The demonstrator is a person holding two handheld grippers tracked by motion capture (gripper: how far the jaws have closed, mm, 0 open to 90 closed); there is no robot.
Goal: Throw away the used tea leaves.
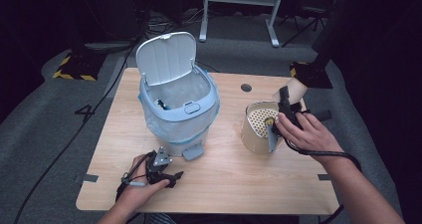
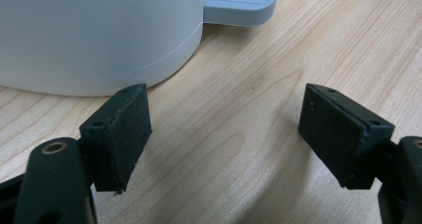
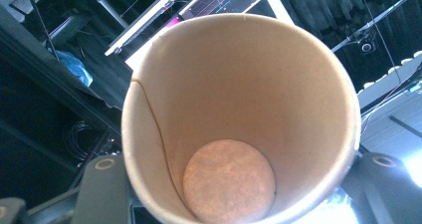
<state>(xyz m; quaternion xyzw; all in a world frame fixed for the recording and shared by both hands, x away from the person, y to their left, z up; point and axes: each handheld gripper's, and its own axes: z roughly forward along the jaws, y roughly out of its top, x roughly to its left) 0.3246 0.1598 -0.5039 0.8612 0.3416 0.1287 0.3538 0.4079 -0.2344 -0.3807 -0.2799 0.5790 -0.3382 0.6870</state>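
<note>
I have the paper cup (image 3: 239, 119) pinched in my right claw (image 1: 287, 115), lifted off the bench (image 1: 224, 179) beside a tan perforated container (image 1: 260, 127) at the right. It looks empty. Next I carry it left and tip it into the open pedal bin (image 1: 176, 102); my left claw (image 2: 224, 144) rests spread and empty by the bin's base.

Black grippers (image 1: 164, 176) w/ foam pads, brass screws, black cables.

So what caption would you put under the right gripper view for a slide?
Looking into an empty brown paper cup, clamped between the right gripper's two black jaws.
</note>
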